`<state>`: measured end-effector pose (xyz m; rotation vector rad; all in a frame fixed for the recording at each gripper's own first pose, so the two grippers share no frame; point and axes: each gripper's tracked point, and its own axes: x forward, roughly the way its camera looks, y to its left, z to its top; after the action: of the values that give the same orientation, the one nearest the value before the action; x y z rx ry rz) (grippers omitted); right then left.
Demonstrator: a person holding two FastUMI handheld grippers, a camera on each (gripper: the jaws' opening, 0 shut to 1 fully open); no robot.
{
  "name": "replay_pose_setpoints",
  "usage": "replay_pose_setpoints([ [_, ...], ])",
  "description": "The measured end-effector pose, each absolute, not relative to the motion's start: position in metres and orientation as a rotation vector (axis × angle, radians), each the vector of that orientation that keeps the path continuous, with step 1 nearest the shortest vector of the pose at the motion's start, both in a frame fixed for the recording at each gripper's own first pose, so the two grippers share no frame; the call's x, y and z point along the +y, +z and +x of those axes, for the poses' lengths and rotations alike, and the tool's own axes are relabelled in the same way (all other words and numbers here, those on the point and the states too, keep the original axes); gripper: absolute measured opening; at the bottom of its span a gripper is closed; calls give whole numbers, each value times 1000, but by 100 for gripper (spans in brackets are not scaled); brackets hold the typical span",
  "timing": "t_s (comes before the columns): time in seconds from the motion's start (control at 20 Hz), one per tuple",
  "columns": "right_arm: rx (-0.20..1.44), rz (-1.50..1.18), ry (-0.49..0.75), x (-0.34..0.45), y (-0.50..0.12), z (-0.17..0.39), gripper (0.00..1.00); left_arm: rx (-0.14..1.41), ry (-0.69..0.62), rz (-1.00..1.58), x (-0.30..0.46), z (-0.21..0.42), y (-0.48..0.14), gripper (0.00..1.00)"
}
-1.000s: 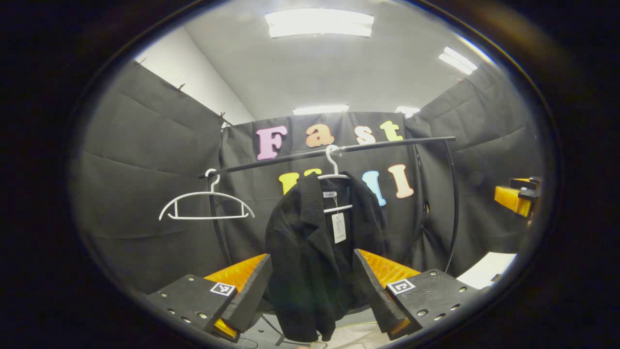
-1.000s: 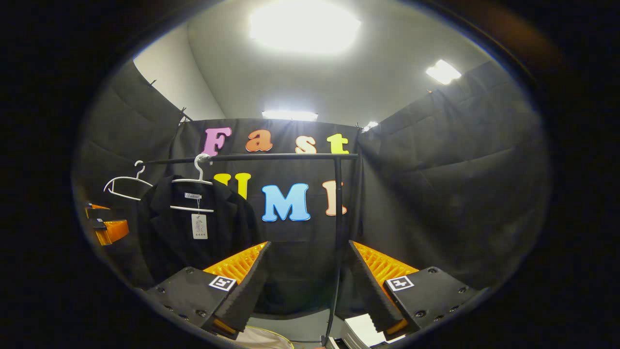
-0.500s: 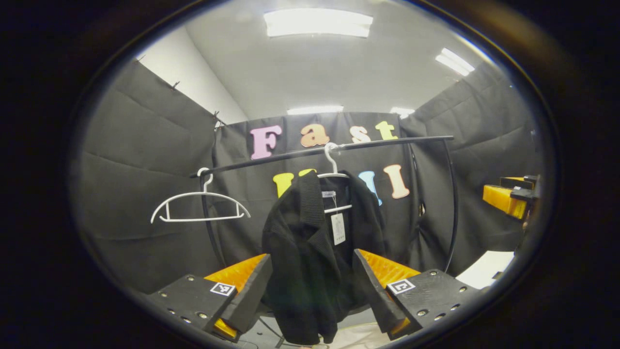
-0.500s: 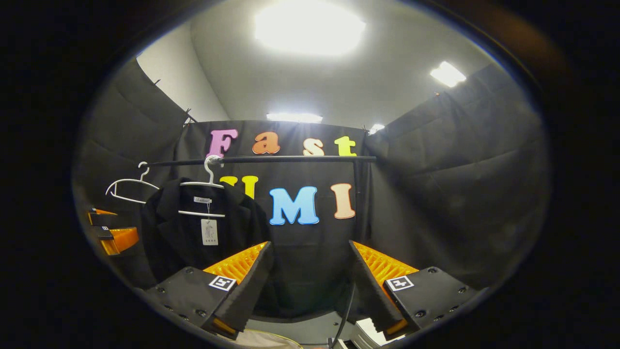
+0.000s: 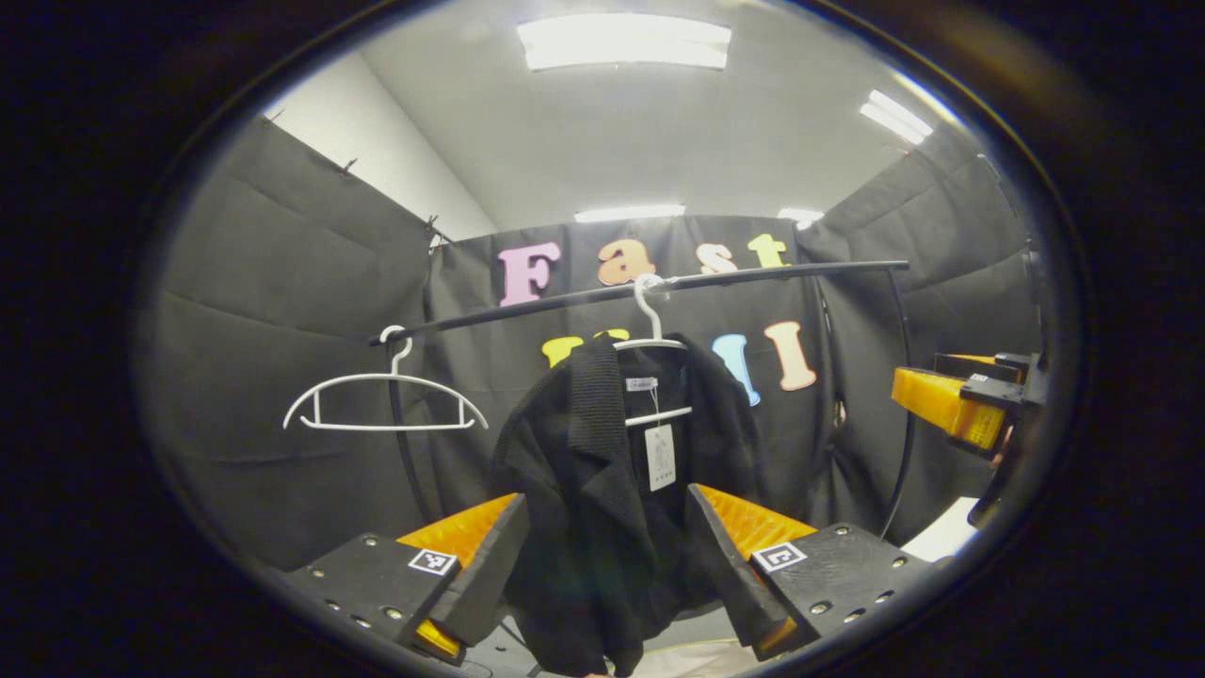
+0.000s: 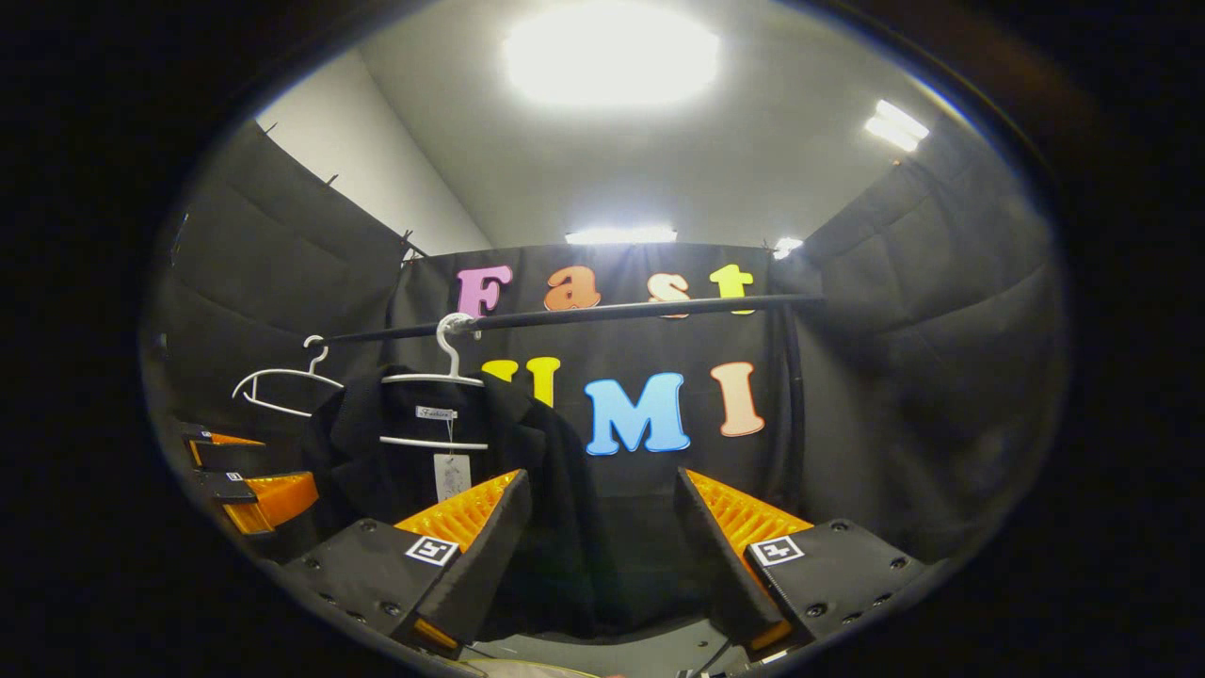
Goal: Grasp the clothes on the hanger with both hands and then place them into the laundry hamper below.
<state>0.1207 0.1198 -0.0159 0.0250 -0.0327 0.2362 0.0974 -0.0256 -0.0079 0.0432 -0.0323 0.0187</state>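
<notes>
The black jacket (image 5: 602, 490) hangs on its white hanger (image 5: 650, 344) from the rail (image 5: 753, 275) (untouched, it seems), so nothing is done yet. The left gripper (image 5: 607, 556) and right gripper (image 6: 602, 551) both face it, fingers spread wide and empty; grasping and dropping it below remain.

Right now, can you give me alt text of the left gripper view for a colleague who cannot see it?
A black jacket hangs on a white hanger from a dark rail, straight ahead of the open left gripper. An empty white hanger hangs further left on the rail, and the right gripper shows at the right edge.
</notes>
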Motion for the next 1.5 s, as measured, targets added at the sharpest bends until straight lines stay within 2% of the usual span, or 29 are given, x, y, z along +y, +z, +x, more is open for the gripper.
replay_pose_setpoints([
  [0.35, -15, 88, 383, 154, -27, 187, 96, -26, 100, 58, -42, 144, -6, 99],
  [0.9, 14, 98, 587, 221, -47, 253, 96, -32, 239, 40, -38, 204, -10, 99],
  [1.15, -34, 13, 634, 251, -52, 270, 94, -29, 281, 28, -28, 224, -19, 99],
  [1.2, -41, 6, 642, 257, -54, 273, 96, -21, 289, 40, -25, 229, -23, 99],
  [1.5, -8, -6, 640, 279, -70, 294, 98, -7, 314, 62, -17, 252, -30, 99],
])
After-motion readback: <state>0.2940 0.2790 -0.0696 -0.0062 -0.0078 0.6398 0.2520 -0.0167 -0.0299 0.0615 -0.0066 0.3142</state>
